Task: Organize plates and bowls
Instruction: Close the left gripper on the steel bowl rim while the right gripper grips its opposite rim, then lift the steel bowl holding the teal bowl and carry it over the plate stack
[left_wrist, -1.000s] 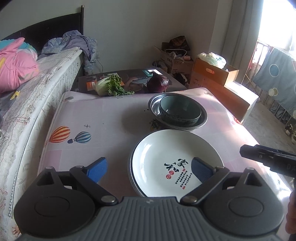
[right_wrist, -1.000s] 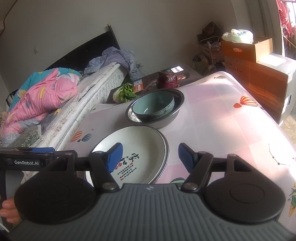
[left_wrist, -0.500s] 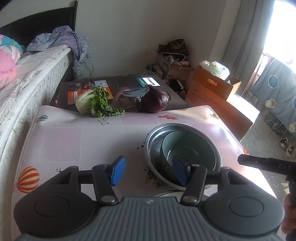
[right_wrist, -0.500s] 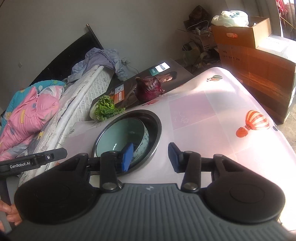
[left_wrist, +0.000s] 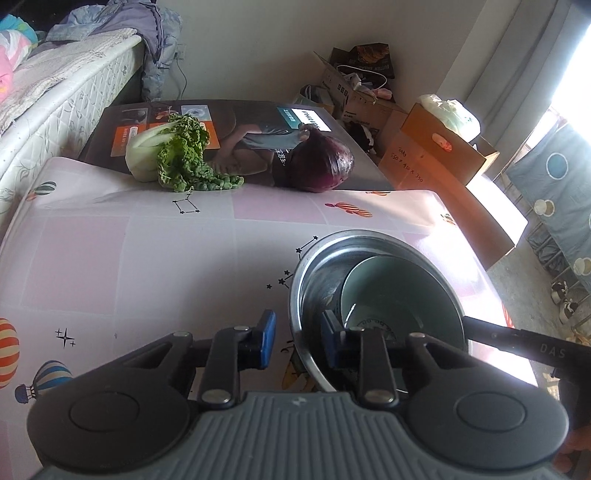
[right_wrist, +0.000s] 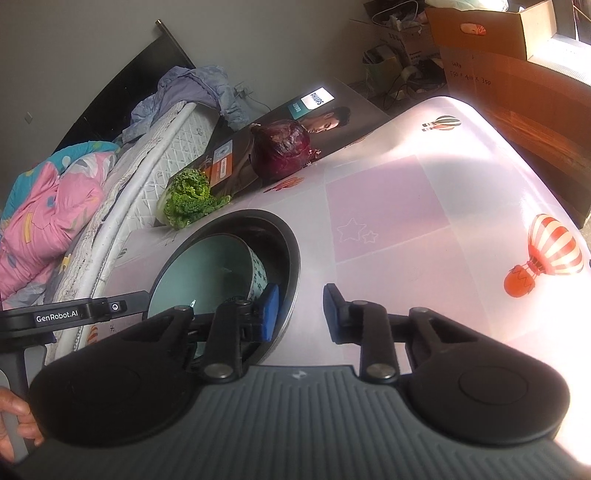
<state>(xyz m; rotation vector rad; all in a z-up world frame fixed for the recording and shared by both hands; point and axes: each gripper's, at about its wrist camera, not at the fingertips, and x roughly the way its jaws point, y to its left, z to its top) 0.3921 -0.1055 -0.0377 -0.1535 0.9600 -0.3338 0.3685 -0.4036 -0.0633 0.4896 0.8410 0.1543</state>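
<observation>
Steel bowl on the table, green bowl nested inside. Left gripper straddles its 9 o'clock rim, right gripper its 3 o'clock rim. Both sets of jaws have just been closing, one pad inside and one outside the wall; pads not visibly pressing, so unclenched.

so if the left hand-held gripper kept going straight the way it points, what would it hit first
Most likely the steel bowl's rim: the left hand-held gripper has just been closing with one finger outside that rim and one inside, not yet pressing. The green bowl sits just beyond, though depth is hard to judge.
</observation>
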